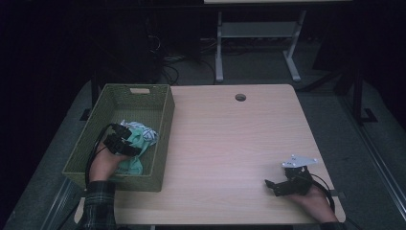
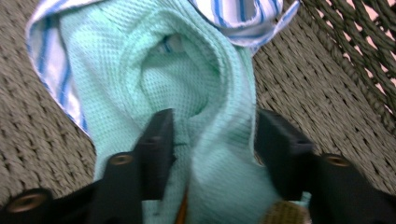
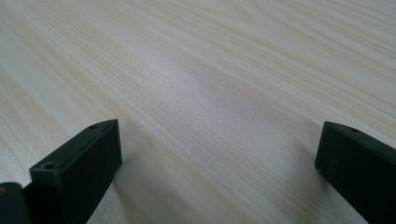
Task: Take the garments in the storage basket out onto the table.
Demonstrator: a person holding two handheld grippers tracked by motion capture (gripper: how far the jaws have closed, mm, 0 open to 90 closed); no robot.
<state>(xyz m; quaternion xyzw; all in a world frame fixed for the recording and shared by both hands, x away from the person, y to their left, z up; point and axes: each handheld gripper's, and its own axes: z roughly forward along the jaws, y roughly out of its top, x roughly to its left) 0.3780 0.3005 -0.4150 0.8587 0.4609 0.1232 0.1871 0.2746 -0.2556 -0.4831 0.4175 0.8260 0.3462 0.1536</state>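
A mint-green waffle cloth (image 1: 139,140) with a blue-striped white edge lies crumpled in the woven olive basket (image 1: 165,125) at the table's left. My left gripper (image 1: 130,144) reaches down into the basket over it. In the left gripper view a raised fold of the cloth (image 2: 205,93) fills the gap between the two black jaws, and the left gripper (image 2: 212,135) pinches it from both sides above the basket's woven floor (image 2: 42,140). My right gripper (image 1: 271,186) rests near the table's front right, and the right gripper (image 3: 219,154) stands open over bare wood.
The light wooden table (image 1: 230,139) has a round cable hole (image 1: 240,97) near its back edge. The basket's tall walls enclose the left hand. Beyond the table stand a white desk frame (image 1: 219,52) and cables on a dark floor.
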